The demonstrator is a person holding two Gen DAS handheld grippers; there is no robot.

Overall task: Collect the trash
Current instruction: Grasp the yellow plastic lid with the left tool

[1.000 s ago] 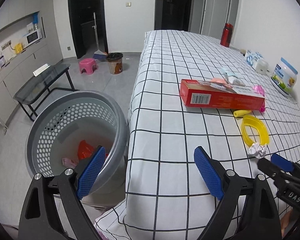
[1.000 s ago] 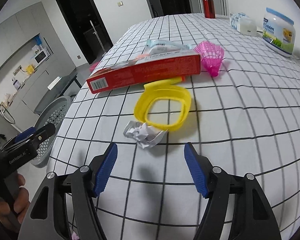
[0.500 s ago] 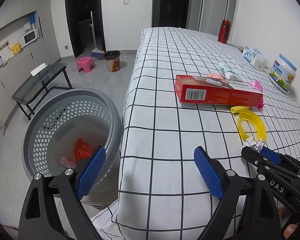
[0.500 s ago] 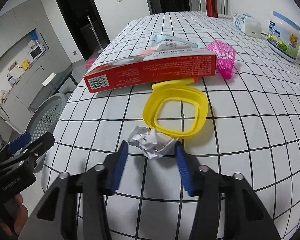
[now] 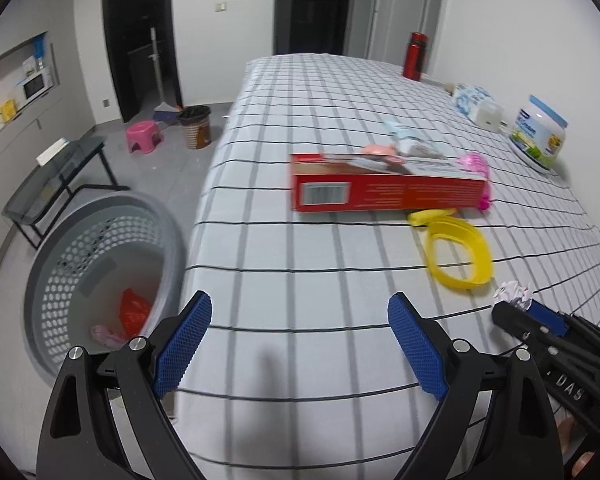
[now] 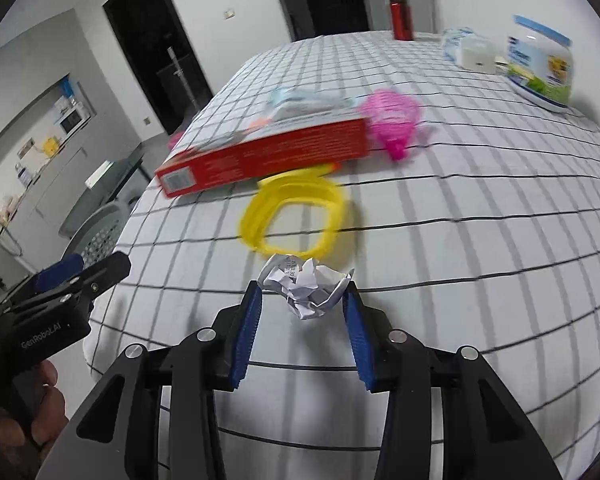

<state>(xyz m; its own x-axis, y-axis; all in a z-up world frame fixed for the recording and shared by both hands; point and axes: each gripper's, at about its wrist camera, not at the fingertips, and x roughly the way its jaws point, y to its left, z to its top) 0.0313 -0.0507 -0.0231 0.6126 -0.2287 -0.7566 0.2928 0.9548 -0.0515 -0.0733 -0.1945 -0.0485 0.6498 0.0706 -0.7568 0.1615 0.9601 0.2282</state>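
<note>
A crumpled white paper ball point(image 6: 309, 289) sits between the blue pads of my right gripper point(image 6: 303, 300), which is shut on it just above the checked tablecloth point(image 6: 480, 216). The paper ball also shows in the left wrist view point(image 5: 514, 294) at the tip of the right gripper. My left gripper point(image 5: 300, 344) is open and empty over the table's near-left edge. A grey perforated basket point(image 5: 100, 216) stands on the floor left of the table, with red and pink scraps inside.
A yellow ring point(image 6: 296, 216), a red box point(image 6: 268, 156), a pink mesh cup point(image 6: 392, 120) and packets lie beyond the paper. A cream jar point(image 6: 540, 68), tissue pack and red bottle point(image 6: 400, 16) stand at the far right. A glass side table point(image 5: 56, 176) stands beyond the basket.
My right gripper moved forward and closed its pads on the paper ball. My left gripper swung right, away from the basket and over the table edge, staying open.
</note>
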